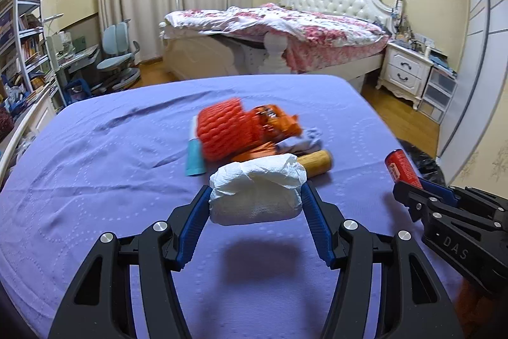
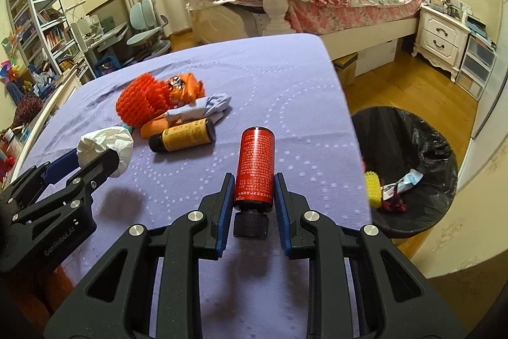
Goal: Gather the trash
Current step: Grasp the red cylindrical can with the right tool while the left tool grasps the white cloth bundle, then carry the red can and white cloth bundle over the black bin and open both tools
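Nearest, our left gripper (image 1: 255,196) clamps a crumpled white tissue wad (image 1: 256,189), lifted clear of the purple tablecloth (image 1: 95,180). Our right gripper (image 2: 253,194) clamps a red bottle (image 2: 254,166), black cap toward the camera, above the cloth. Beyond, at 11 o'clock in the right view: a yellow bottle (image 2: 185,136) lying flat, orange foam netting (image 2: 139,102), orange wrappers (image 2: 185,84), grey crumpled paper (image 2: 203,107). At 3 o'clock, off the table edge, a black-lined bin (image 2: 409,129) holding yellow netting (image 2: 373,189) and scraps.
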A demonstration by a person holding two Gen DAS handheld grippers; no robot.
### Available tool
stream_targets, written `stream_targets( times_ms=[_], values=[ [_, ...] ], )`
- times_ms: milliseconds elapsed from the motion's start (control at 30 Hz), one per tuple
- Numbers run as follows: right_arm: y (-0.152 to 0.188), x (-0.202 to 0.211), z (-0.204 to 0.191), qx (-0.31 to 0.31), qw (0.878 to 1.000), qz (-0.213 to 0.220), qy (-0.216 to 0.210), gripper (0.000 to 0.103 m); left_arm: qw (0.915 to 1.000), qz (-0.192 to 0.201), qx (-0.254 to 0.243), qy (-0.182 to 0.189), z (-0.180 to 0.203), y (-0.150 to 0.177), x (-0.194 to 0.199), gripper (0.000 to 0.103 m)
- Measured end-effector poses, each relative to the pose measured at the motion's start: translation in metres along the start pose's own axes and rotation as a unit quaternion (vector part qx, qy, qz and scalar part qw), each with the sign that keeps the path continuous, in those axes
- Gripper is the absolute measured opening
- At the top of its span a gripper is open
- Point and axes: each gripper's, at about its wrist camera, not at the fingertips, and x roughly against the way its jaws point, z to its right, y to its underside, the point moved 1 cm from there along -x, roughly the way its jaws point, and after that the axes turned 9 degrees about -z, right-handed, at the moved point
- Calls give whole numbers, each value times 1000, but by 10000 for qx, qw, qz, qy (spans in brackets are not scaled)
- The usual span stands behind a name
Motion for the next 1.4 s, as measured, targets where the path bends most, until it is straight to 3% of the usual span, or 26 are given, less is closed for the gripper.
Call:
stream_targets(
  times_ms=[567, 900, 1267, 1400],
  values=[
    [-19, 25, 109, -745, 9927, 486, 818, 24, 9952, 61, -718, 664, 115, -43, -36, 59],
    [-26, 15, 169, -1126, 9878, 444, 983, 25, 9911, -61, -1081, 769, 168, -61, -67, 59],
    [-30, 0, 195, -1244, 9859, 387, 1055, 25, 9886, -214, -1321, 686, 198, -69, -90, 60],
    [-31, -2, 200, -1312, 9846, 374, 1095, 25, 9890, -211, -1329, 618, 199, -68, -90, 69]
  ],
)
